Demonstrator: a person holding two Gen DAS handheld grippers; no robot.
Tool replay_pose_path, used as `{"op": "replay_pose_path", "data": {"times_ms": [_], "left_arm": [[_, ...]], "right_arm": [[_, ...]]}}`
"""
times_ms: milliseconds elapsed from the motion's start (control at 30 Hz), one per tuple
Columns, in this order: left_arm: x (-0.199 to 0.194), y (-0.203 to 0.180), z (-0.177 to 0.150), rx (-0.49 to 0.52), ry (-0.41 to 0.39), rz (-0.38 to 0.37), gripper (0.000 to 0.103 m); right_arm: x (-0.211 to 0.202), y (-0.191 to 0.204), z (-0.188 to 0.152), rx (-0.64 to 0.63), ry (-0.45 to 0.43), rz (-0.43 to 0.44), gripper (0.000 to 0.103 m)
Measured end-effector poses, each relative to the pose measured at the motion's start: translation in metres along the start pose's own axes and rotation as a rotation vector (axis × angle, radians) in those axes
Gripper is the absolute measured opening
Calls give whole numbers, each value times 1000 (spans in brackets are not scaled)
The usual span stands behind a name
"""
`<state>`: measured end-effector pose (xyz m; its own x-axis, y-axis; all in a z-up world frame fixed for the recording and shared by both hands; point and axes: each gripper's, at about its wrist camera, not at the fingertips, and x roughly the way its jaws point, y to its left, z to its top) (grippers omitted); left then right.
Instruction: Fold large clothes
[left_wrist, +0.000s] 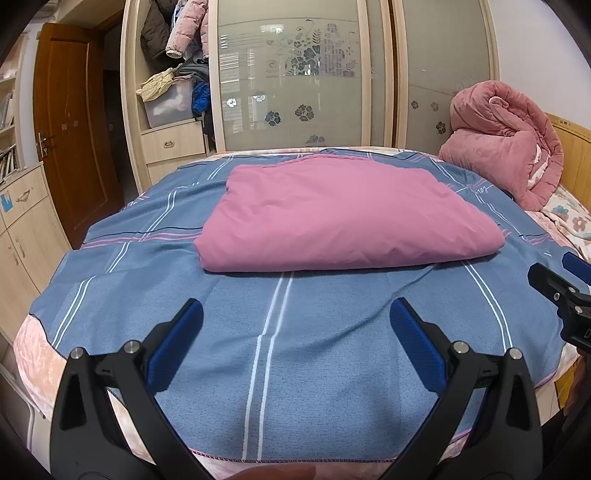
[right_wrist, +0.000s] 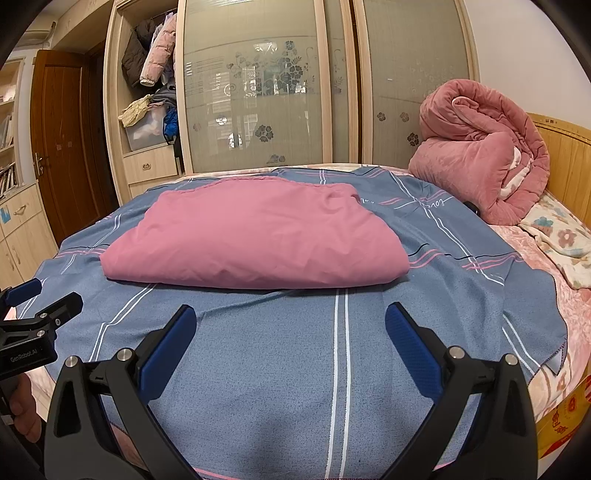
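Note:
A pink garment (left_wrist: 340, 218) (right_wrist: 255, 240) lies folded into a thick rectangle on the blue striped sheet (left_wrist: 325, 350) (right_wrist: 332, 369) in the middle of the bed. My left gripper (left_wrist: 295, 314) hangs open over the sheet, short of the garment's near edge, with nothing between its fingers. My right gripper (right_wrist: 290, 317) is open too, empty, at about the same distance from the garment. Each gripper shows at the edge of the other's view: the right gripper (left_wrist: 561, 288) and the left gripper (right_wrist: 40, 299).
A rolled pink quilt (left_wrist: 506, 147) (right_wrist: 480, 155) sits at the bed's far right by the wooden headboard (right_wrist: 569, 147). A wardrobe with sliding glass doors (left_wrist: 295, 74) stands behind the bed, a brown door (left_wrist: 70, 129) at left. A floral cloth (right_wrist: 561, 236) lies right.

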<state>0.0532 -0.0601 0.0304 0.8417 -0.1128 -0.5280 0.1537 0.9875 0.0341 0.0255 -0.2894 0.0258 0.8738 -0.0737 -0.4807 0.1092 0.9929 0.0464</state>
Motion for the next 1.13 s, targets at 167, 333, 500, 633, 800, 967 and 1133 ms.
{"op": "replay_pose_path", "data": {"times_ms": [167,333,500,633,800,967,1133], "left_arm": [[0,0,0,1,1,-3,101],[0,0,0,1,4,-4,101],[0,0,0,2,4,-7,101],[1,0,1,4,4,-6,101],[0,1,2,-6,-2,0,101],[2,2,2,-9,10,-12,101],[3,4,1,-4,15,-16,101]], "right_arm": [[2,1,-1,-3,1,0,102],[2,0,-1,-3,1,1,102],[2,0,-1,-3,1,1,102],[3,0,-2,-4,5,1,102],[4,0,-2,-3,9,5,102],[3,-1,-2,-3,9,5,102],[3,0,-2,-2,8,5,102]]}}
